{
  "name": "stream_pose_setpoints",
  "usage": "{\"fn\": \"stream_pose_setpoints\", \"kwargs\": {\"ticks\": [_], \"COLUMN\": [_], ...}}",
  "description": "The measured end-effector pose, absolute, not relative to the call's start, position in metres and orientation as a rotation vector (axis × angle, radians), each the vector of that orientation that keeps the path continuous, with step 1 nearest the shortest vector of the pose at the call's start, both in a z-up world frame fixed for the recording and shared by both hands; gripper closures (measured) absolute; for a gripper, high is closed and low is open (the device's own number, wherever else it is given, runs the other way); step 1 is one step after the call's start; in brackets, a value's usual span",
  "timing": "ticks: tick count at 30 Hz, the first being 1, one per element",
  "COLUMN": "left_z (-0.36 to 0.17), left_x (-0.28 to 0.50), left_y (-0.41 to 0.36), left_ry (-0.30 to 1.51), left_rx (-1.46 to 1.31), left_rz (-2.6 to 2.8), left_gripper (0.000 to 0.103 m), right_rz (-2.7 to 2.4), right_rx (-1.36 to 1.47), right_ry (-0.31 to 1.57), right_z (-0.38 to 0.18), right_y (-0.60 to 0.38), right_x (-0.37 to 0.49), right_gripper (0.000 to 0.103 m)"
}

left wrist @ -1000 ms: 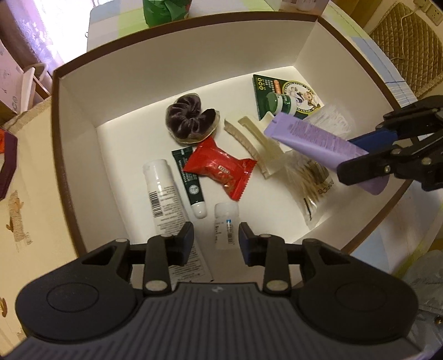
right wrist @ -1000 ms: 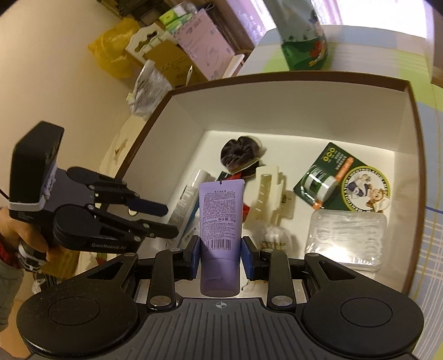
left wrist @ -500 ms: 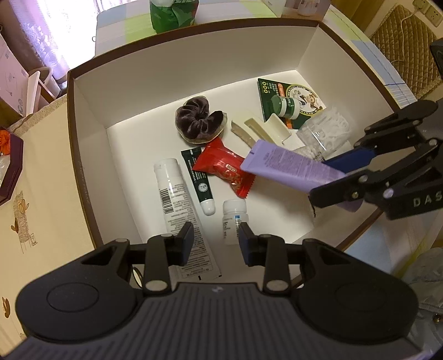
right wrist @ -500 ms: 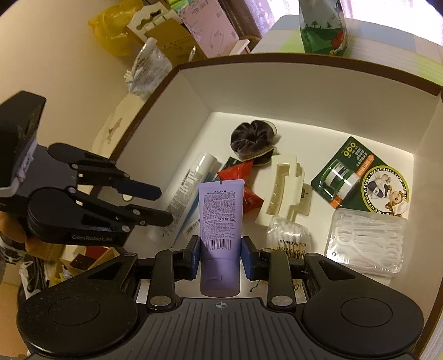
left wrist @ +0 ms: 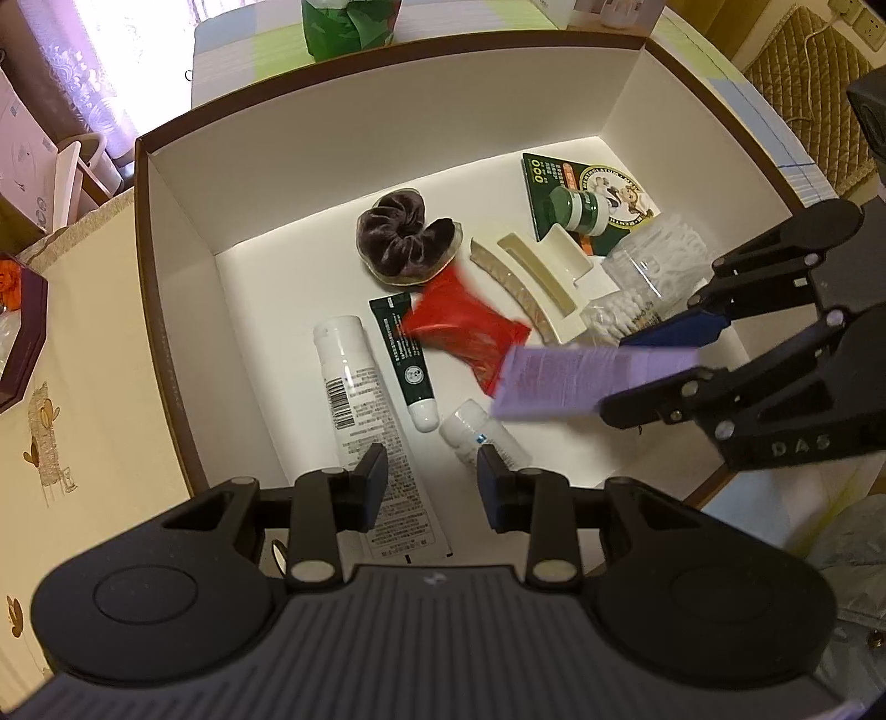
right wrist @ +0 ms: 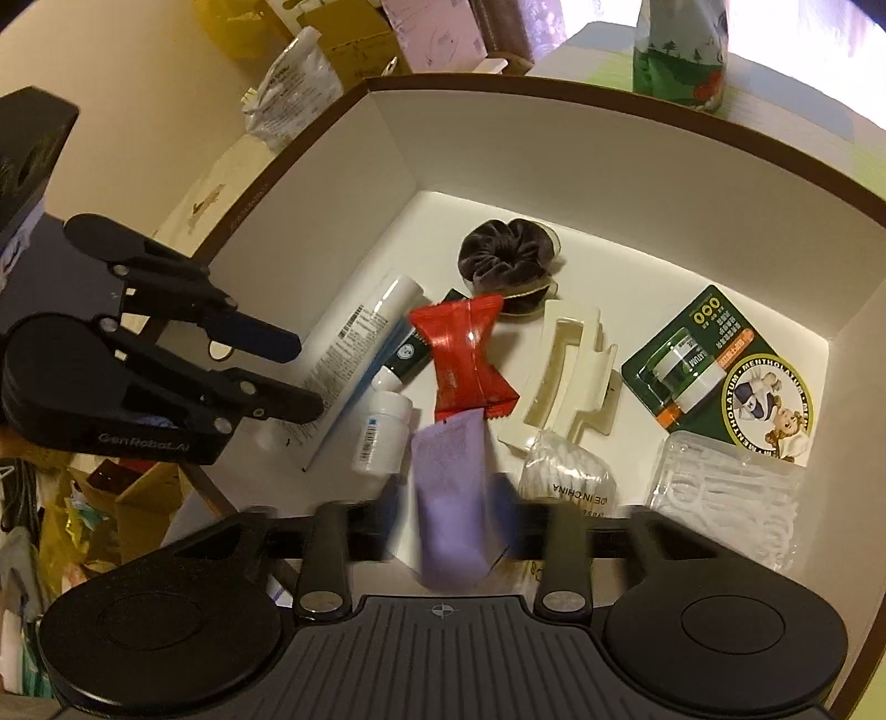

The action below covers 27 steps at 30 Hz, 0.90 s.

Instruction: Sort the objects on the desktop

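Note:
A white box with a brown rim (left wrist: 387, 138) holds the sorted items. My right gripper (right wrist: 446, 515) hangs over the box's near right part. Its jaws are opening, and a purple tube (right wrist: 448, 487) sits blurred between them, with no pad pressing on it. In the left wrist view the purple tube (left wrist: 554, 382) pokes out of the right gripper (left wrist: 617, 376) above a red packet (left wrist: 465, 327) and a small white bottle (left wrist: 482, 437). My left gripper (left wrist: 429, 487) hovers at the box's near edge, its jaws a little apart with nothing between them.
On the box floor lie a dark scrunchie (left wrist: 404, 238), a long white tube (left wrist: 354, 399), a green tube (left wrist: 407, 354), a cream hair clip (left wrist: 542, 277), a green balm card (left wrist: 587, 194), cotton swabs (left wrist: 614, 310) and a floss pick case (right wrist: 725, 487). A green pack (left wrist: 349, 22) stands beyond the box.
The right gripper carried the purple tube further over the box and its jaws parted, letting go of the tube, which now shows blurred and lower. The left gripper stayed put.

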<state>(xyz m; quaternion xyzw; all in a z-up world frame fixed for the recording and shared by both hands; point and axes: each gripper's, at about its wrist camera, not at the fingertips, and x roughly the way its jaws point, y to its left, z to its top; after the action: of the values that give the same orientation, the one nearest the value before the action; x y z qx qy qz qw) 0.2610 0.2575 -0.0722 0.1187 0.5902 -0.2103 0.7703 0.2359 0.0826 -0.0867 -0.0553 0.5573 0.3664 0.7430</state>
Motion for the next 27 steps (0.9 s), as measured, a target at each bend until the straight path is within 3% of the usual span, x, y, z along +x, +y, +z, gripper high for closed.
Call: {"fn": "stream_pose_setpoints", "kwargs": {"ticks": [27], "left_z": [-0.066], "left_x": [0.255], "left_y": [0.251], "left_ry": [1.261], "left_rx": [0.273], "left_rz": [-0.434], "left_gripper": [0.066], "right_rz": [0.66], "right_rx": [-0.174], "right_ry": [1.252], "right_z": [-0.07], "right_y": [0.064], "right_x": [0.234], "right_gripper": [0.023]}}
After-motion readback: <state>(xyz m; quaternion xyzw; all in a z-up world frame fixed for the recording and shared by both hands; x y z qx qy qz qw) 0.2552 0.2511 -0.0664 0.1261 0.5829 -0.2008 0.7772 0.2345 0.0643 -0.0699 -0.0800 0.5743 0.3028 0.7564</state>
